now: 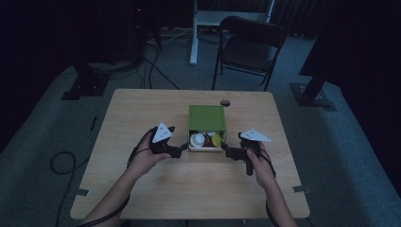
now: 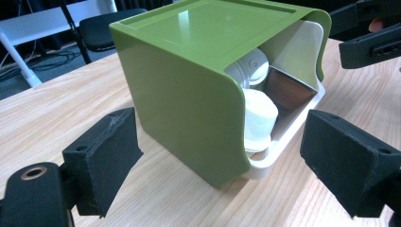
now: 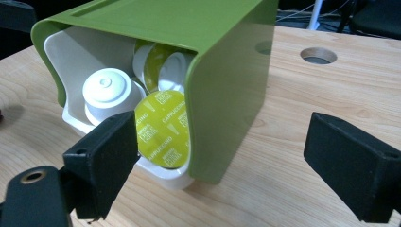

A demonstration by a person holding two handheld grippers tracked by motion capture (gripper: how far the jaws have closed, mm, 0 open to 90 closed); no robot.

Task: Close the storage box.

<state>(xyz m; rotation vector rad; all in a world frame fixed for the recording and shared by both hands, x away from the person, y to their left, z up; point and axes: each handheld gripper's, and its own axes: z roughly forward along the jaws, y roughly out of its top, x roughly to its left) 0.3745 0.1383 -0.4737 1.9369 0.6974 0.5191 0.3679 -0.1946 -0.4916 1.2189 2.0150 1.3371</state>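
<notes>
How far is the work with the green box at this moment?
Done: the green box sits on the table, its open front showing capsules in the white drawer.
In hand: the left gripper and right gripper flank that front, jaws open, gripping nothing.
Left: taking hold of the box or drawer.

On my counter [image 1: 142,189]: one green box [image 1: 206,117] with one white drawer [image 1: 204,148] inside it. I count at least four coffee capsules in the drawer, one of them with a yellow-green lid [image 3: 163,128] and one turned white-side out [image 3: 106,94]; others are hidden. I hold two claws, left claw [image 1: 182,150] and right claw [image 1: 227,151].
</notes>
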